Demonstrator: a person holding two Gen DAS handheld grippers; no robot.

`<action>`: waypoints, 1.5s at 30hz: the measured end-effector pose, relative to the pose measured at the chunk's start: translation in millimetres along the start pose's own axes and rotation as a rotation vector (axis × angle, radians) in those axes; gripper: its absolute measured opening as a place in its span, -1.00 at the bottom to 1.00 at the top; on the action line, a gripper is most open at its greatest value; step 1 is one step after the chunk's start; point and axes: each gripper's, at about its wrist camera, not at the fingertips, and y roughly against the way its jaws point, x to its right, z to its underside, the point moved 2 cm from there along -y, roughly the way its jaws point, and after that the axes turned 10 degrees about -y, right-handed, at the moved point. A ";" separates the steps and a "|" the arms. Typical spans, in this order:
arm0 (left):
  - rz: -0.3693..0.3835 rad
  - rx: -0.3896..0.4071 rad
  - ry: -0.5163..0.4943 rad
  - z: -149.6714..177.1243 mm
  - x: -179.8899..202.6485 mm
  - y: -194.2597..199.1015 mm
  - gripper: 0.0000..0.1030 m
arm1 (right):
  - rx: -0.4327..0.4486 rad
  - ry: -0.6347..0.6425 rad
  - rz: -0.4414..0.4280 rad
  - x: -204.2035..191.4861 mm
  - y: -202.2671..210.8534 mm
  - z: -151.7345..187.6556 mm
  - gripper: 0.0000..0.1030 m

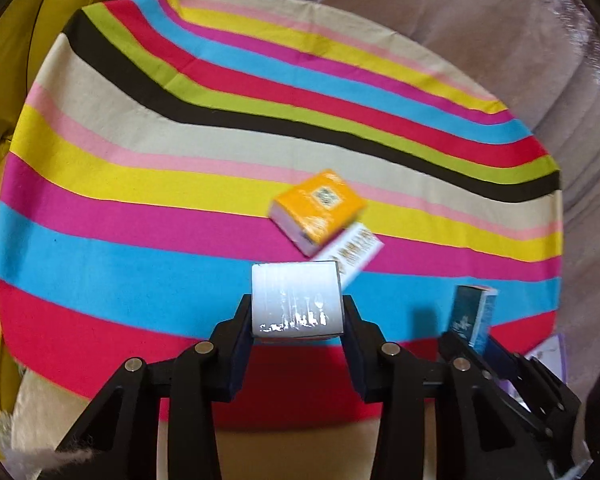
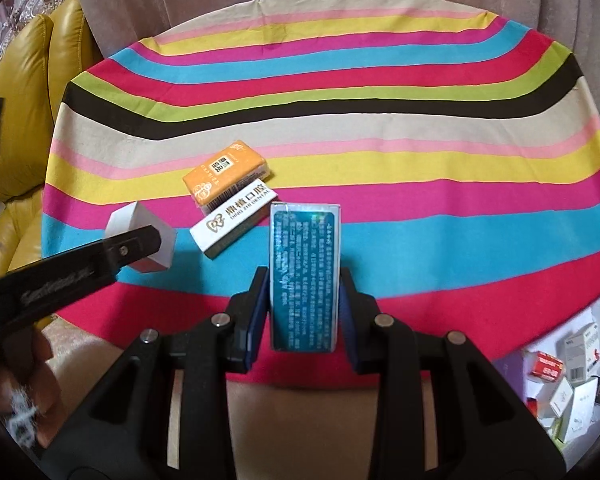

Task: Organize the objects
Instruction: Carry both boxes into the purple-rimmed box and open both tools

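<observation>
The left gripper clamps a white box above the striped tablecloth; the right gripper clamps a teal box. Only the right wrist view shows the loose boxes heaped beyond the table edge and the white dental box's logo, touching the orange tissue pack.

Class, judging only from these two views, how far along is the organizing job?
Done: an orange pack and white dental box lie touching on the striped cloth. In hand: left gripper holds a white box; right gripper holds a teal box. Left: placing both.
</observation>
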 end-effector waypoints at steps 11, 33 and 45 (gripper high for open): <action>0.132 0.023 -0.051 26.4 50.1 23.0 -0.18 | 0.041 -0.015 0.085 36.2 49.1 33.5 -0.28; 0.280 -0.012 -0.281 71.3 172.0 35.4 -0.18 | 0.060 -0.171 0.180 117.1 102.8 64.0 -0.29; 0.391 -0.061 -0.406 84.6 245.1 24.6 -0.18 | 0.090 -0.303 0.335 198.7 135.3 76.8 -0.28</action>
